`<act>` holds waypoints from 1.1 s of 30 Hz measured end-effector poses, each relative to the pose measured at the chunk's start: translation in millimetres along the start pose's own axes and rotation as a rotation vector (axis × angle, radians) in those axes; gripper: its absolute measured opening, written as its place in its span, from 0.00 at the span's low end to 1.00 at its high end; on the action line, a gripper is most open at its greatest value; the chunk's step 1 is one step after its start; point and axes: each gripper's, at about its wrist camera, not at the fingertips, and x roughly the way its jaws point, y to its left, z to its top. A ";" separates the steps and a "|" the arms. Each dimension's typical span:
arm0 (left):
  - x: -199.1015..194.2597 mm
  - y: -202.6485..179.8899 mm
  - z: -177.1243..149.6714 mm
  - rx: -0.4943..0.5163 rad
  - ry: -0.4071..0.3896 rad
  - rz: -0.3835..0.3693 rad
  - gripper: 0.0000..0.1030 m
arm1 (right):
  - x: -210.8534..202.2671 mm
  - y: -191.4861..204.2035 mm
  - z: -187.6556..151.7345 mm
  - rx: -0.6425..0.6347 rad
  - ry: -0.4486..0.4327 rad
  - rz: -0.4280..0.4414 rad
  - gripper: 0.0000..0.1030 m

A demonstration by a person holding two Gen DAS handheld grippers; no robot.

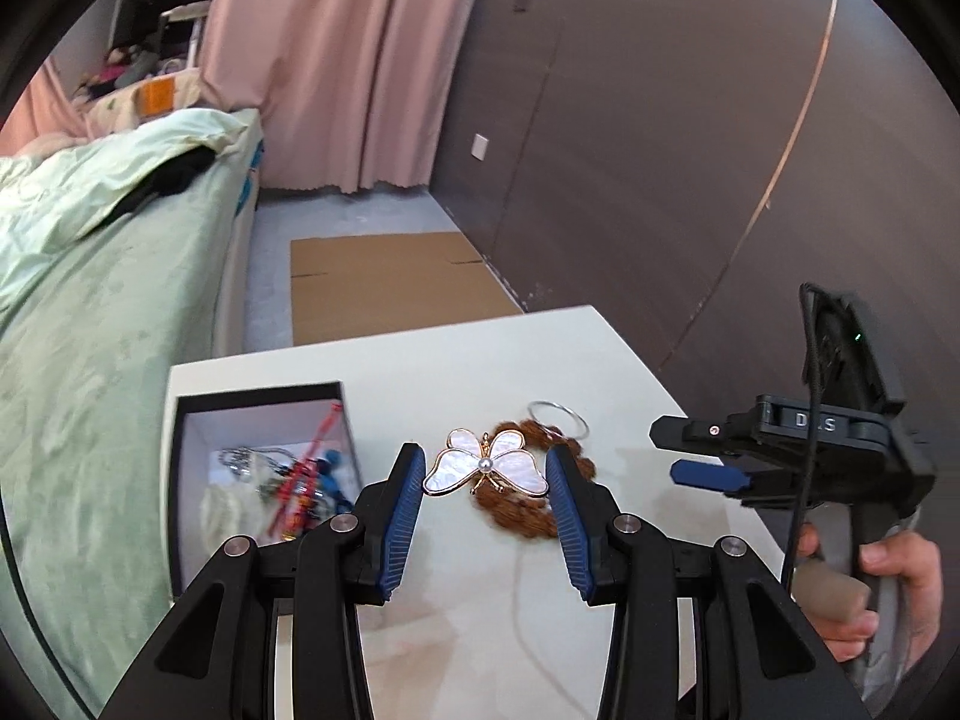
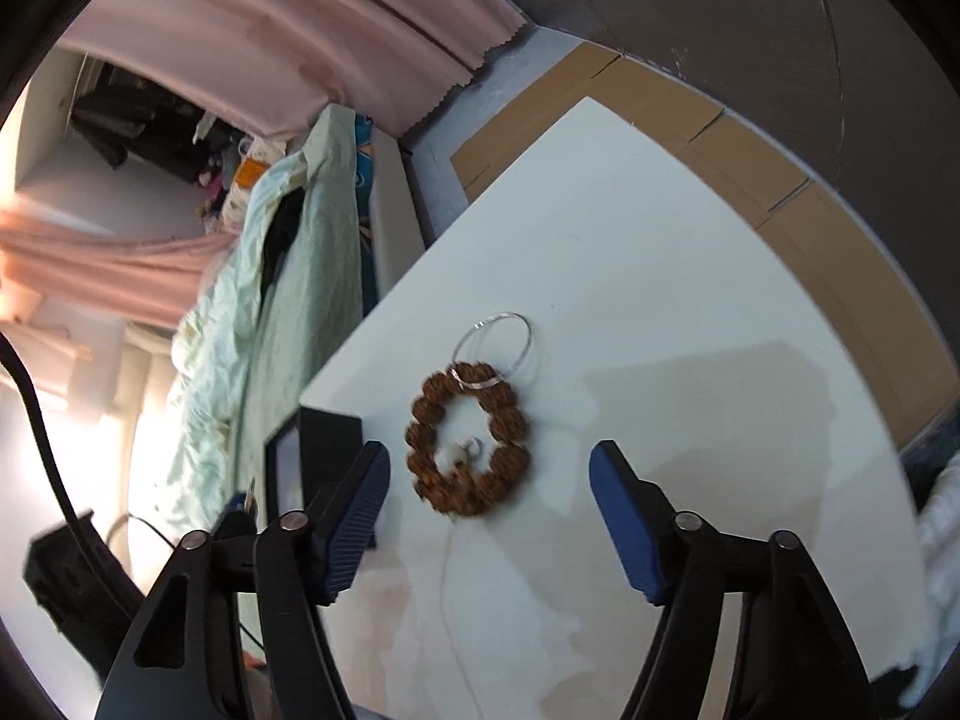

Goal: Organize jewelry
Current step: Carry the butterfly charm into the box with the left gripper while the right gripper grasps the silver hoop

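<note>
Listing from the left of the left wrist view: a bed with a pale green cover [image 1: 90,312] runs beside the white table [image 1: 528,354]; on the table's left part stands an open black box [image 1: 198,402] with a white interior, holding a tangle of red, blue and silver pieces [image 1: 294,480]. Next, the left gripper [image 1: 486,468] — jaws partly open, their blue pads closed on the wingtips of a butterfly brooch [image 1: 486,468] of pearly white shell with a gold rim and a small pearl at centre; the brooch spans the gap, held clear above the table. Behind and below it lies a brown beaded bracelet [image 1: 522,516], and just beyond that a thin silver bangle [image 1: 558,420] rests partly on its far edge. Further right, the right gripper [image 1: 702,456], held by a hand [image 1: 888,594], points leftward. In the right wrist view the right gripper [image 2: 489,480] stands wide with nothing between its pads — the bracelet [image 2: 468,438] lies on the table ahead of the gap, untouched, bangle [image 2: 498,342] overlapping its far side.
</note>
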 end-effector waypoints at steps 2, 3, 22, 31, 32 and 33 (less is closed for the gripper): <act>-2.6 3.5 1.8 -0.009 -0.009 0.004 0.42 | 7.0 -4.0 2.8 0.041 -0.003 0.025 0.64; -3.5 6.4 3.2 -0.015 -0.013 0.004 0.42 | 10.7 -5.8 3.8 0.059 -0.003 0.034 0.59; -7.6 57.4 24.6 -0.114 -0.052 0.033 0.42 | 59.3 -8.4 15.1 0.240 -0.018 0.037 0.42; -0.9 70.7 27.6 -0.142 -0.035 0.061 0.42 | 65.4 -11.2 23.1 0.243 -0.031 -0.041 0.08; -0.4 71.4 27.5 -0.144 -0.032 0.062 0.42 | 65.5 -15.7 22.8 0.260 -0.030 -0.038 0.04; 0.0 71.8 27.3 -0.145 -0.030 0.064 0.42 | 64.8 -19.4 22.4 0.277 -0.029 -0.022 0.02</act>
